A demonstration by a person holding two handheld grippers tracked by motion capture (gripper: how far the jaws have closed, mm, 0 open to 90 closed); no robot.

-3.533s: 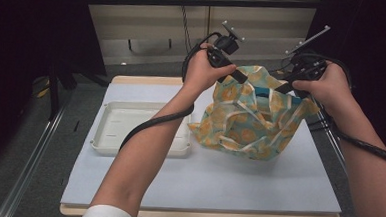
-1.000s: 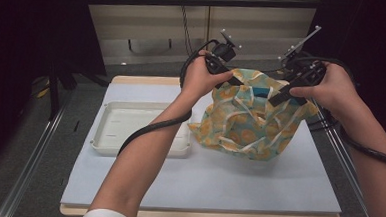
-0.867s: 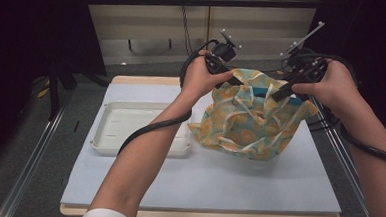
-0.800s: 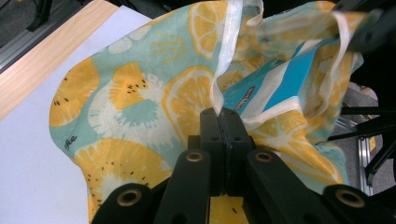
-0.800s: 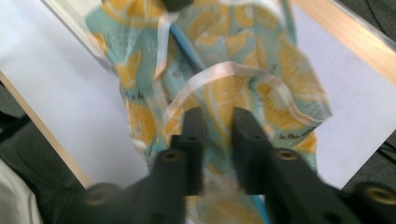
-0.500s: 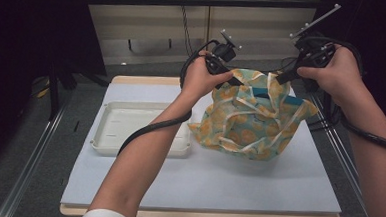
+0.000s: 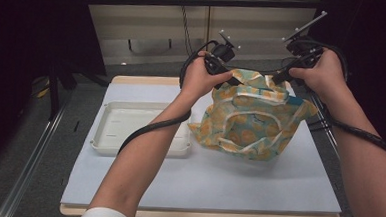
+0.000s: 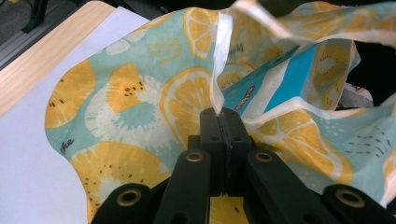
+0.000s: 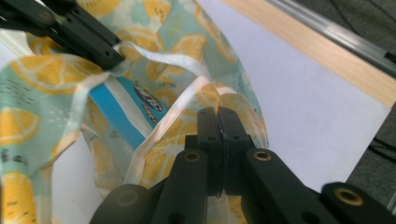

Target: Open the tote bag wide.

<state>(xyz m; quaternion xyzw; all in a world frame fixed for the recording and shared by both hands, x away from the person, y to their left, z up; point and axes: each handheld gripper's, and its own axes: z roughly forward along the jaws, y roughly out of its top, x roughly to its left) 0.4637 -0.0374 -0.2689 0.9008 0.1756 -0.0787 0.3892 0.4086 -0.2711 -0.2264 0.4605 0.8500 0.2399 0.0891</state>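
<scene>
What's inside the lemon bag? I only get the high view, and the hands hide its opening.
Observer: In the left gripper view, a blue packet with dark lettering shows inside the lemon bag.
Operator: Is my left claw really pinching it?
Observer: Yes. The left claw is shut on the bag's white edge, which rises straight out of its tips.
Operator: And the other one?
Observer: In the right gripper view, the right claw is shut too, on a white strap at the bag's opening.
</scene>
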